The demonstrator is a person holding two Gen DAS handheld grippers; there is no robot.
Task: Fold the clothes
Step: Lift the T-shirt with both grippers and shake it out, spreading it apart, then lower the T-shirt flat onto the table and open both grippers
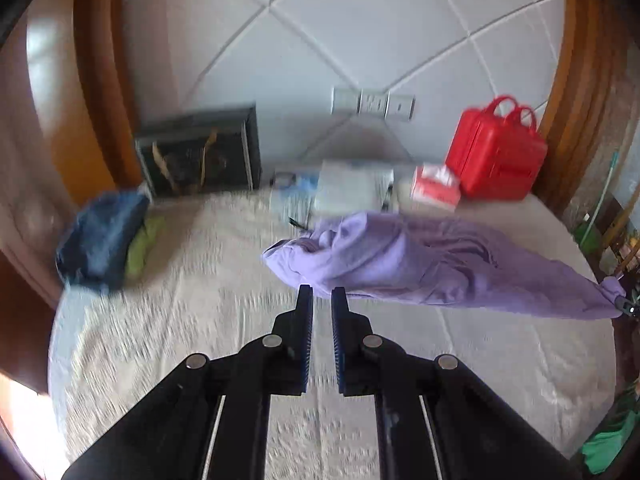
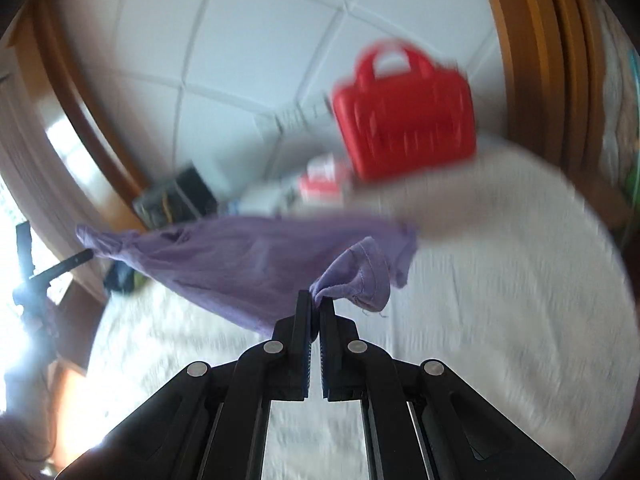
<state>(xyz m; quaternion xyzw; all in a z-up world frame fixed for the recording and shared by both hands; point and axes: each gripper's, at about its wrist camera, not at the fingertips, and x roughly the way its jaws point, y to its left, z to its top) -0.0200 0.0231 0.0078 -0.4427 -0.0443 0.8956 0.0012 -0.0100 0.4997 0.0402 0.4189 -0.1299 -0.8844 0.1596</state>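
Lilac garment [image 2: 248, 264] pinched in right tongs [image 2: 315, 300], left tongs [image 1: 322, 294] closed (empty), pale bedspread [image 1: 200, 320] below

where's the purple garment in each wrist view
Left wrist view: the purple garment lies right of centre, stretching from beyond the left gripper to the right edge.
Right wrist view: it hangs across the left and middle, one corner pinched in the right gripper.
Shared landmark: the red case at the white padded headboard, above the garment in both.
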